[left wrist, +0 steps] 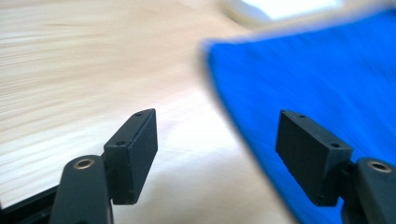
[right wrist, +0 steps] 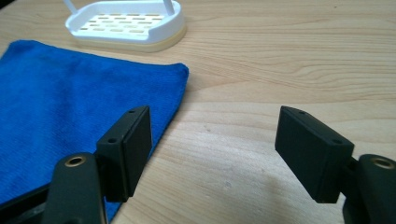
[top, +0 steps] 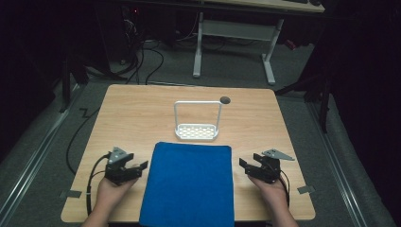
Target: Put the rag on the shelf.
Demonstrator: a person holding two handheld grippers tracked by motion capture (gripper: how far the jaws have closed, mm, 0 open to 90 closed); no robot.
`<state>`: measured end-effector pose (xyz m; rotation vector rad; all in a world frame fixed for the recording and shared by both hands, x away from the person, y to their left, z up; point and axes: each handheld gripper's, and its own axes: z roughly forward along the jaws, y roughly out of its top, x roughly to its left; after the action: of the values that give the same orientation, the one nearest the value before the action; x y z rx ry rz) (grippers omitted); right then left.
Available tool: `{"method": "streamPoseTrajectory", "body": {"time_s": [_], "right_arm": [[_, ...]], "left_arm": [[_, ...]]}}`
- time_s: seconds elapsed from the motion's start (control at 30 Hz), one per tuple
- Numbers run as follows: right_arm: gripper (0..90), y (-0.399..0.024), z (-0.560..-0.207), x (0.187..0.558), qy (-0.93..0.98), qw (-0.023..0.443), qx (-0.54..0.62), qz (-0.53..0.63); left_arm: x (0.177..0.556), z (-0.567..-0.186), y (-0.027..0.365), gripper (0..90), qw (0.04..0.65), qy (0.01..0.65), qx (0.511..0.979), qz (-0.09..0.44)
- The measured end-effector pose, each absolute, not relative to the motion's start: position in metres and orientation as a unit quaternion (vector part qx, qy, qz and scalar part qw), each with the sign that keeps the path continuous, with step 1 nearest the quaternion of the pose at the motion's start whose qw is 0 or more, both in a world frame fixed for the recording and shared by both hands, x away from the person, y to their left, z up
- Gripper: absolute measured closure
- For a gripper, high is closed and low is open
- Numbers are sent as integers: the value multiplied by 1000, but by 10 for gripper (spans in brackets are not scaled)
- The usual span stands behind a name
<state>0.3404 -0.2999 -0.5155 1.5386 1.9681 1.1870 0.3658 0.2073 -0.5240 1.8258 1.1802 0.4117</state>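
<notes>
High view: white slotted basket (top: pixel 196 131) with a hoop handle, nothing in it, just beyond the blue cloth (top: pixel 189 184), whose near edge is cut off. Left gripper (top: pixel 142 166) and right gripper (top: pixel 243 164) flank the cloth.

Left gripper view: blurred; jaws wide, holding nothing, over the cloth's (left wrist: pixel 317 84) edge.

Right gripper view: jaws wide, holding nothing; basket (right wrist: pixel 126 25) handle cropped.

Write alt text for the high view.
A blue cloth lies flat at the near edge of a wooden table, flanked by a person's two hand-held grippers, left gripper and right gripper, both with jaws open and empty. Beyond the cloth stands a white rack with a tall looped handle.
</notes>
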Motion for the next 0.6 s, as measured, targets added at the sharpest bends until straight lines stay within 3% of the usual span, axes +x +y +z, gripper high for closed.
{"method": "streamPoseTrajectory", "body": {"time_s": [0.6], "right_arm": [[327,-295,-516,344,702,192,534,430]], "left_arm": [[375,-526,206,345,451,473,736,175]]}}
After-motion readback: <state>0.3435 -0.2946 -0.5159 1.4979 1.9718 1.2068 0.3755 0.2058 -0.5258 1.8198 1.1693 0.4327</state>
